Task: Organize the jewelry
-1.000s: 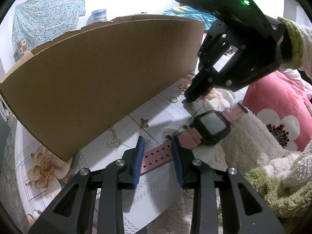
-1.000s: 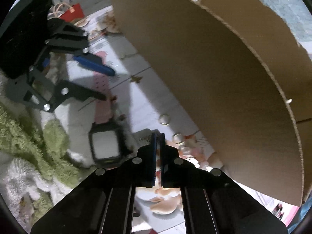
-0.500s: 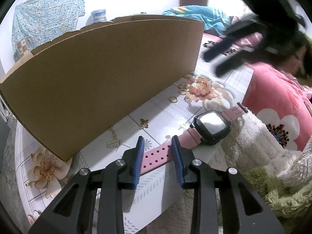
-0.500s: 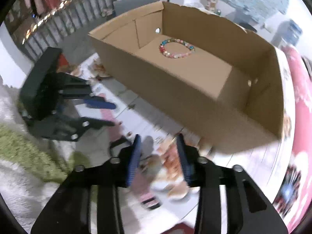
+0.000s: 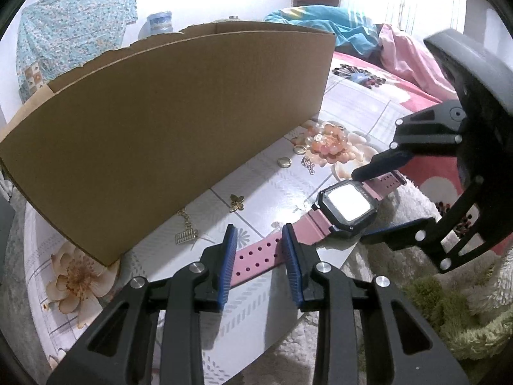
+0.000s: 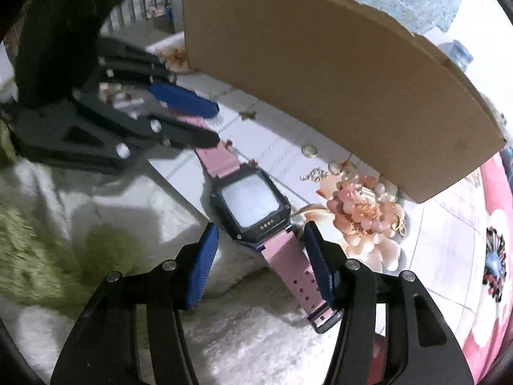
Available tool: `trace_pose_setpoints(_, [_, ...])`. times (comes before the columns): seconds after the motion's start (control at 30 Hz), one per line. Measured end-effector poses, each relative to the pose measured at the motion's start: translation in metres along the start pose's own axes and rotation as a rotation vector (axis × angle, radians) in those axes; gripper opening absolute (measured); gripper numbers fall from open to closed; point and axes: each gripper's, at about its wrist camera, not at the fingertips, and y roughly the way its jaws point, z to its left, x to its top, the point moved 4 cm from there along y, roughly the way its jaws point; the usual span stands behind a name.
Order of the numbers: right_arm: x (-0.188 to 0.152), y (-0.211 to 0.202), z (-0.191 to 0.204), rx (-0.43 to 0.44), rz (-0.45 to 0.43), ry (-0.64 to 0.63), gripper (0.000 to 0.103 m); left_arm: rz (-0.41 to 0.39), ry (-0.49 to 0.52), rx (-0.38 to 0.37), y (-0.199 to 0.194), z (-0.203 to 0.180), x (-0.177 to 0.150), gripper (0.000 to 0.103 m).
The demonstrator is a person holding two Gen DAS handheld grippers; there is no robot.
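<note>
A pink-strapped watch with a black square case lies on the white floral cloth, in front of a cardboard box. My left gripper stands over the far strap. That strap runs across beneath both fingers, and the pads are not closed on it. My right gripper is open and straddles the near strap just below the case. The strap sits close to its right pad. Two small rings and a pink bead bracelet lie near the box corner.
A butterfly charm and a chain pendant lie along the box wall, and a short chain lies by the rings. A fluffy white and green blanket borders the cloth. A pink flowered cover lies beyond.
My right gripper, shut and low by the rings a second ago, rose above the box with its jaws apart, then came down around the watch strap. The left gripper stayed put.
</note>
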Motion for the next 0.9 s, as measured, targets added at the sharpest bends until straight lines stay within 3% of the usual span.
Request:
trace_pose_setpoints(0.13, [-0.002, -0.005, 0.003, 0.016, -0.019, -0.018, 0.035, 0.005, 0.037, -0.018, -0.006, -0.01, -0.002, 0.031])
trace_pose_setpoints(0.23, [-0.004, -0.01, -0.004, 0.091, -0.03, 0.019, 0.025, 0.01, 0.081, -0.034, -0.008, -0.022, -0.002, 0.038])
trace_pose_setpoints(0.5, [-0.008, -0.014, -0.043, 0.34, -0.032, 0.138, 0.023, 0.039, 0.189, 0.017, 0.003, -0.043, 0.004, 0.04])
trace_pose_setpoints(0.7, [-0.016, -0.017, -0.057, 0.458, -0.008, 0.123, 0.023, 0.066, 0.221, 0.034, 0.005, -0.048, -0.001, 0.045])
trace_pose_setpoints(0.9, [-0.026, -0.025, -0.066, 0.574, 0.024, 0.154, 0.023, 0.086, 0.318, 0.066, 0.008, -0.06, -0.004, 0.049])
